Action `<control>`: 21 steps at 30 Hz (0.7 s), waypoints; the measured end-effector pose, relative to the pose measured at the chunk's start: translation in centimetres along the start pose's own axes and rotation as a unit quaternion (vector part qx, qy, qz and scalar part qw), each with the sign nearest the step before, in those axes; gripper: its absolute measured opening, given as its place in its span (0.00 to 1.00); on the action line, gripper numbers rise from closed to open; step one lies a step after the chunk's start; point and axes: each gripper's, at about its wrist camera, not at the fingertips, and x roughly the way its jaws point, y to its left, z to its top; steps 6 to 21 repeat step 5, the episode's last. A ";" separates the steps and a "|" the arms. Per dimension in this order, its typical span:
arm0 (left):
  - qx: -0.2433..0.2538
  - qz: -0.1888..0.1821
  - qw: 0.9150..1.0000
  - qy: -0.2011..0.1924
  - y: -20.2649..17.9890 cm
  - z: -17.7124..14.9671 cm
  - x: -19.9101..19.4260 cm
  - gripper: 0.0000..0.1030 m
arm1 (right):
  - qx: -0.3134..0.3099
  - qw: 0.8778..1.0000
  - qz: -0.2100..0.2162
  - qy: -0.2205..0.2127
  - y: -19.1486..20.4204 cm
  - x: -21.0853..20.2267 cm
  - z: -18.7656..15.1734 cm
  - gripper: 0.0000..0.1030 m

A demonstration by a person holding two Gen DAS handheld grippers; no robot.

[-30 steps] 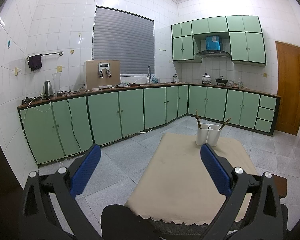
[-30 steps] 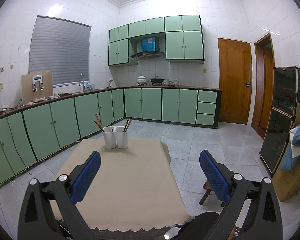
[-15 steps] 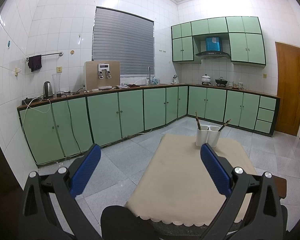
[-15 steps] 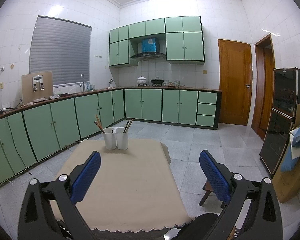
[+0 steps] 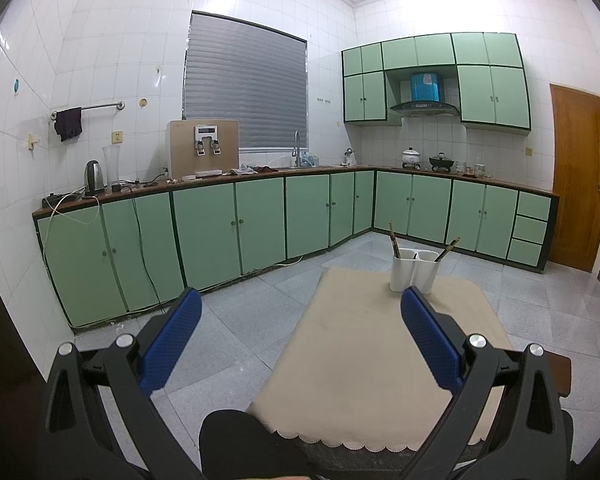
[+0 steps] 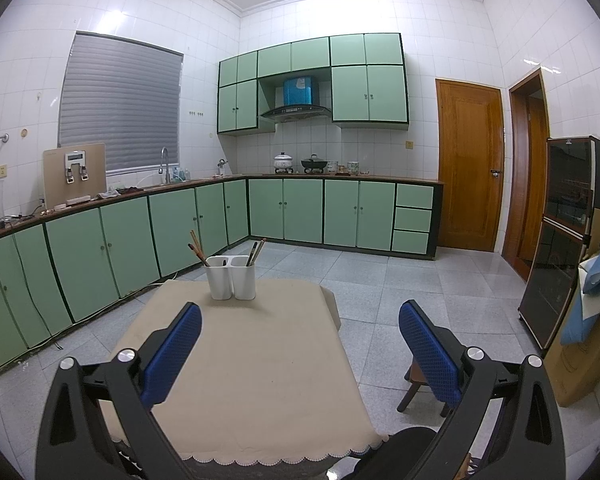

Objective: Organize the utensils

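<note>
A white two-cup utensil holder [image 5: 415,271] [image 6: 231,277] stands at the far end of a table covered with a beige cloth [image 5: 372,360] [image 6: 244,368]. Dark and brown chopsticks [image 5: 393,241] [image 6: 196,245] lean out of its left cup, and more chopsticks [image 5: 449,248] [image 6: 257,251] out of its right cup. My left gripper [image 5: 300,312] hangs open over the table's near left edge, nothing between its blue pads. My right gripper [image 6: 300,316] is open too, above the table's near right side, and holds nothing.
Green floor cabinets [image 5: 236,228] [image 6: 324,212] run along the left and far walls under a counter with a kettle [image 5: 93,178] and a water dispenser [image 5: 203,148]. A wooden stool [image 6: 416,380] stands right of the table. A dark cabinet [image 6: 556,248] and a wooden door [image 6: 470,164] lie to the right.
Both views have tilted up very slightly, so the table and holder sit a touch lower in frame. Both grippers stay open and empty.
</note>
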 end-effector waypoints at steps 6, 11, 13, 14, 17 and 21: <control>0.002 -0.005 1.000 0.000 0.0 0.2 0.0 0.94 | 0.000 1.000 -0.001 -0.002 -0.1 0.0 0.3 0.94; 0.002 -0.005 1.000 0.000 0.0 0.2 0.0 0.94 | 0.000 1.000 -0.001 -0.002 -0.1 0.0 0.3 0.94; 0.002 -0.005 1.000 0.000 0.0 0.2 0.0 0.94 | 0.000 1.000 -0.001 -0.002 -0.1 0.0 0.3 0.94; 0.002 -0.005 1.000 0.000 0.0 0.2 0.0 0.94 | 0.000 1.000 -0.001 -0.002 -0.1 0.0 0.3 0.94; 0.002 -0.005 1.000 0.000 0.0 0.2 0.0 0.94 | 0.000 1.000 -0.001 -0.002 -0.1 0.0 0.3 0.94; 0.002 -0.005 1.000 0.000 0.0 0.2 0.0 0.94 | 0.000 1.000 -0.001 -0.002 -0.1 0.0 0.3 0.94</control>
